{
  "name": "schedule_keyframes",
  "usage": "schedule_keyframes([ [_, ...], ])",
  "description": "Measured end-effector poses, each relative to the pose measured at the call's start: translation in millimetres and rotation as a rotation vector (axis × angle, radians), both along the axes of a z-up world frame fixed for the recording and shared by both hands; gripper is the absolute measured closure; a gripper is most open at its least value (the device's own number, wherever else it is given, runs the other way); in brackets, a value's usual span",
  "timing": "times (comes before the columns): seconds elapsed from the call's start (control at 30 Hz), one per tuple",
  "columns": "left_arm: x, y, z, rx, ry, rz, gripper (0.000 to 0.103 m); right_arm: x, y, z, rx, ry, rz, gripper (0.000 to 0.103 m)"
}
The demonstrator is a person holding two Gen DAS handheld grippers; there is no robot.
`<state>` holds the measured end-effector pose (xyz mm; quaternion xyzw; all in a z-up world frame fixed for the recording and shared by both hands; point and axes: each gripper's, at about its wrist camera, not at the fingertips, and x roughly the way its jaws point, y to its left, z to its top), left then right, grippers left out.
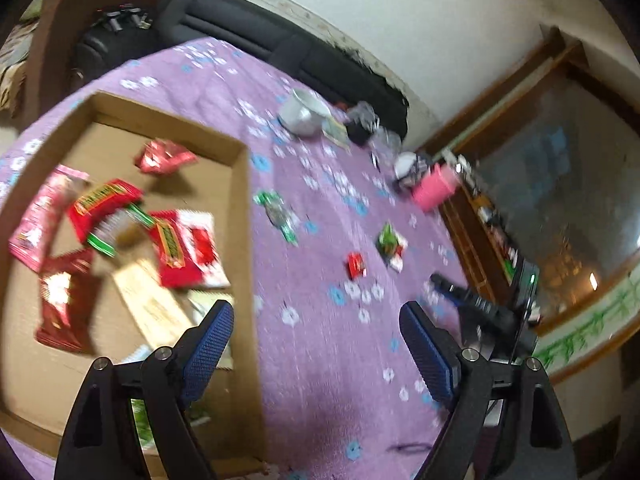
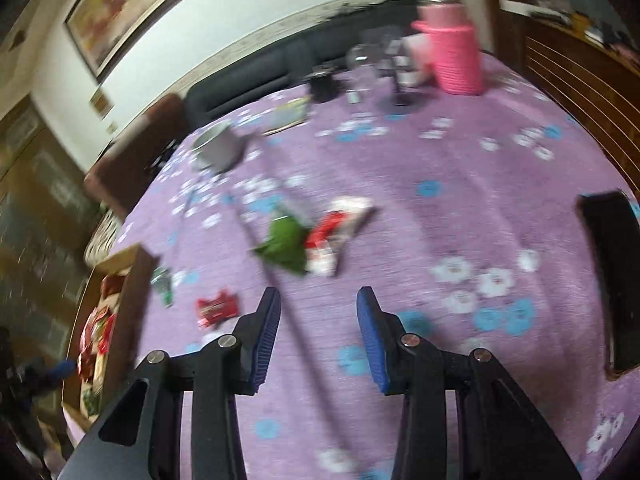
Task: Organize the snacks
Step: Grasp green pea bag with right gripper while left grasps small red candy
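A cardboard box (image 1: 241, 216) on the left holds several red snack packets (image 1: 182, 248). Beside it on the purple flowered cloth lie a green-and-white packet (image 1: 276, 212), a small red packet (image 1: 356, 265) and a green-and-red packet (image 1: 390, 244). My left gripper (image 1: 316, 320) hangs open over the cloth by the box's right wall, with nothing between its pads. My right gripper (image 2: 318, 312) is open and empty above the cloth. Ahead of it lie the green packet (image 2: 286, 246) and a red-and-white packet (image 2: 332, 228), with the small red packet (image 2: 218, 308) to its left.
At the far side of the table stand a metal cup (image 1: 302, 114), a pink woven container (image 2: 456, 56) and some glassware (image 2: 362, 64). A black flat object (image 2: 612, 280) lies at the right edge. A dark sofa (image 1: 280, 40) runs behind the table.
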<state>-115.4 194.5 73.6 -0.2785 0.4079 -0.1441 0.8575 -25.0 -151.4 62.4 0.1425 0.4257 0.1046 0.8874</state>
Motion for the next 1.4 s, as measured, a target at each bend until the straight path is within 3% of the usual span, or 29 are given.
schedule_keyframes([
  [0.13,2.4,-20.5,-7.5,0.034,0.016,-0.039,0.015,13.2,-12.6,-5.7,0.029,-0.004,-0.024,0.065],
  [0.27,3.0,-33.4,-12.2,0.053,0.031,-0.063,0.015,31.1,10.4,-0.1,0.029,-0.029,0.022,0.065],
  [0.37,2.3,-42.7,-13.5,0.08,0.036,-0.077,0.015,51.3,40.2,-0.3,-0.026,-0.026,0.06,0.063],
  [0.53,-0.3,-51.1,-10.8,0.132,0.025,-0.097,0.015,83.7,80.3,-20.2,-0.213,0.014,0.071,0.061],
  [0.67,2.7,-52.2,-9.1,0.144,0.022,-0.105,0.015,84.0,85.8,-28.7,-0.225,0.016,0.097,0.073],
  [0.8,11.7,-57.9,-11.1,0.152,0.033,-0.114,0.015,68.5,73.4,-23.6,-0.151,0.012,0.122,0.074],
  [0.97,30.4,-80.1,-17.2,0.218,0.05,-0.153,0.015,25.1,49.2,-5.6,0.004,-0.026,0.133,0.075],
  [1.1,52.7,-106.9,-21.4,0.294,0.038,-0.197,0.015,5.7,38.4,-9.4,0.097,-0.05,0.156,0.075],
  [1.3,95.7,-144.9,-31.1,0.468,-0.009,-0.259,0.015,11.9,17.4,-24.1,0.234,-0.016,0.151,0.075],
  [1.4,112.9,-154.5,-35.1,0.507,-0.034,-0.269,0.02,11.7,11.1,-25.3,0.251,-0.017,0.139,0.075],
])
